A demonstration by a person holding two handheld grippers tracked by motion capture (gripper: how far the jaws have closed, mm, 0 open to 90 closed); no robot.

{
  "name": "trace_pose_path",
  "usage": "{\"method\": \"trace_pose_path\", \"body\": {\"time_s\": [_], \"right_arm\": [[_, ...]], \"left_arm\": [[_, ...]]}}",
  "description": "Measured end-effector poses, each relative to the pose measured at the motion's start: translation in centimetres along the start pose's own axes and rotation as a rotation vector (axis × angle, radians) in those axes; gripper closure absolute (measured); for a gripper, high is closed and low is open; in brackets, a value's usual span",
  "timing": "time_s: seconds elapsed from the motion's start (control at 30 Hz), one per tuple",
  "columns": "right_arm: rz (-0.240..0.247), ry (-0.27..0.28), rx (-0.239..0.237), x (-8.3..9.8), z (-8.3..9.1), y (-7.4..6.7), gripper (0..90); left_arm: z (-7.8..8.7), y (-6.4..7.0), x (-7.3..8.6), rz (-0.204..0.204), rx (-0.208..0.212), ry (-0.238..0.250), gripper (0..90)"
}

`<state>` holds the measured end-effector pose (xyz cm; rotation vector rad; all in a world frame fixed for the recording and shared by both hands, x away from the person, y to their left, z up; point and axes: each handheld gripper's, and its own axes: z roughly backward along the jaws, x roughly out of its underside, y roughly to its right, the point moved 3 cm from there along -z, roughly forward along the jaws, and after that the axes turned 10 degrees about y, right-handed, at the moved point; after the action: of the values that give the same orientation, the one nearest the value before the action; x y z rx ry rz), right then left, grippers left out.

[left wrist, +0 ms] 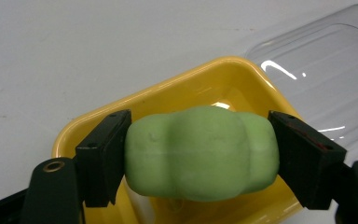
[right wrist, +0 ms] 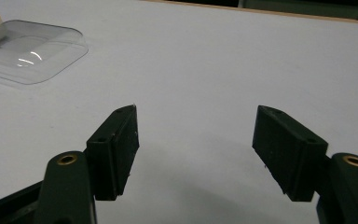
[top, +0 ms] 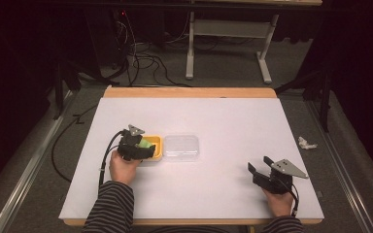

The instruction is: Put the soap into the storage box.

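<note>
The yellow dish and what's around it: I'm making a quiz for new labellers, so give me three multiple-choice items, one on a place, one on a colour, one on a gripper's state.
1. Where does the clear lid lie?
A. On the table beside the yellow dish, toward the person's right
B. Stacked on top of the dish
C. On the floor

2. What colour is the soft lump held by the left gripper?
A. Red
B. Green
C. Blue

3. How is the right gripper?
A. Shut on the lid
B. Shut on nothing
C. Open, holding nothing

Answers: 1 A, the high view shows lid and dish side by side; 2 B, the left gripper view shows it pale green; 3 C, its jaws stand wide apart above bare table.
</note>
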<state>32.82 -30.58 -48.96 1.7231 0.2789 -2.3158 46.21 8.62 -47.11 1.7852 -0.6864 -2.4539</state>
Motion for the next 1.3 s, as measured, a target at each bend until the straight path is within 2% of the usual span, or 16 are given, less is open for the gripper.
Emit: {"method": "trace_pose_path", "body": {"time_s": [0.17,0.37,0.47,0.67,0.97,1.1,1.3], "right_arm": [[-0.004,-0.001,-0.002,0.0,0.0,0.0,31.9],[-0.005,-0.002,-0.002,0.0,0.0,0.0,31.9],[-0.004,-0.004,-0.003,0.0,0.0,0.0,31.9],[0.002,-0.008,-0.004,0.0,-0.1,0.0,31.9],[-0.002,-0.015,-0.005,0.0,-0.2,0.0,31.9],[-0.001,-0.016,-0.004,0.0,-0.2,0.0,32.0],[0.002,-0.016,-0.005,0.0,-0.2,0.0,32.0]], "left_arm": [[0.2,-0.2,-0.1,0.012,-0.003,-0.019,25.2],[0.4,-0.9,0.6,-0.026,-0.025,-0.049,25.2],[0.5,-1.2,0.5,-0.002,-0.027,-0.042,25.2],[0.5,-1.3,0.5,-0.005,-0.031,-0.04,25.1],[-0.1,-1.8,0.8,-0.024,-0.072,-0.036,25.0],[-0.2,-1.8,0.9,-0.024,-0.074,-0.033,24.7],[-0.1,-1.9,0.5,0.001,-0.064,-0.015,22.9]]}}
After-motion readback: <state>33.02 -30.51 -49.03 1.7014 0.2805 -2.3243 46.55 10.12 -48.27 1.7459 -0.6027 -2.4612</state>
